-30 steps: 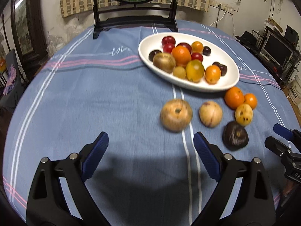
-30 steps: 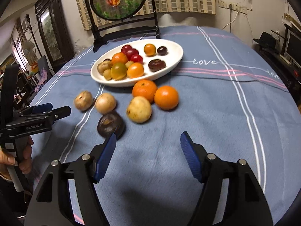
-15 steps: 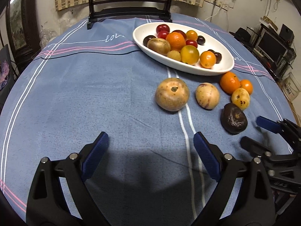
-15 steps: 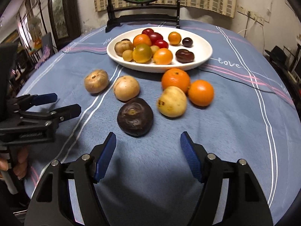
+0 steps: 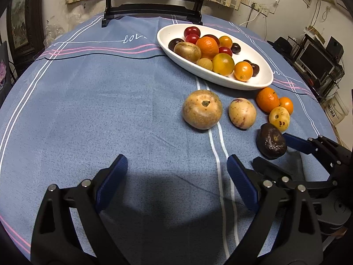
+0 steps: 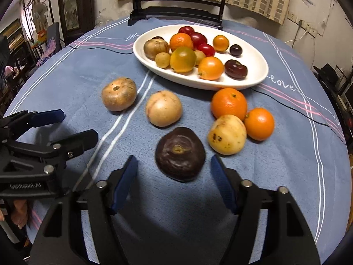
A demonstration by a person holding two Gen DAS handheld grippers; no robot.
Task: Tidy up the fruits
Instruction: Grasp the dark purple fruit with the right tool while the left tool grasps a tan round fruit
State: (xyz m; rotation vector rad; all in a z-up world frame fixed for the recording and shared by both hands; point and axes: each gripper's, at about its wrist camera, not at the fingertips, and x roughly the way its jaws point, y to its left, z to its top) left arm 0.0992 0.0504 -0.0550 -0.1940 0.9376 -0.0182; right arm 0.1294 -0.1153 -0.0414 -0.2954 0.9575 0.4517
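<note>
The right tool (image 6: 174,177) has closed in on the dark wrinkled fruit (image 6: 180,153) over the past second: a moment ago that fruit lay well ahead of its fingers, and now it sits just in front of them and roughly centred on the gap, with the tool released and its blue pads apart on either side. Nothing is gripped yet. The left tool (image 5: 176,182) is also released and empty, hanging over bare blue cloth on the near side of the white dish (image 5: 260,81), its view having drawn closer to the loose fruit as well. The dish itself is in the same place on the bench (image 5: 88,101), already holding a heap of small red, orange, yellow and dark fruit. Six pieces remain outside it, all on the near side of the dish: the large tan fruit (image 5: 201,109), the pale speckled fruit (image 5: 242,113), the two oranges (image 6: 229,103), with the smaller one (image 6: 259,123) beside it, touching the spotted yellow fruit (image 6: 227,134), and the dark one nearest the right tool. Judging by this approach, the dark fruit is the next pick, and what follows is likely a short advance, a squeeze, and a carry over to the dish.
</note>
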